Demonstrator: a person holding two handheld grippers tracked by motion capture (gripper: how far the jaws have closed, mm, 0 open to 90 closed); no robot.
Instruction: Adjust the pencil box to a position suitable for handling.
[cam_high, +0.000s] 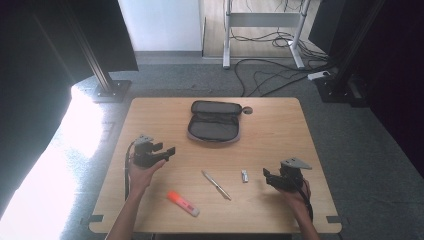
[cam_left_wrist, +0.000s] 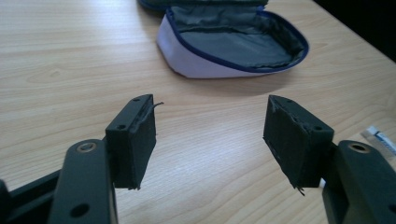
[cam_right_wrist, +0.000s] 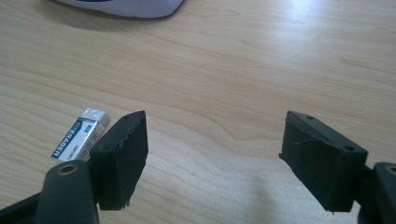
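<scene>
An open grey pencil case with a blue zip edge lies at the back middle of the wooden table; it also appears ahead in the left gripper view. In front of it lie a pen, an orange highlighter and a small white eraser, seen close in the right gripper view. My left gripper hovers at the left, open and empty, its jaws wide apart. My right gripper sits at the right front, just right of the eraser, open and empty.
Bare wood lies between the two grippers and around the case. A small round hole sits in the table beside the case. Beyond the table stand black frame posts and loose cables on the floor.
</scene>
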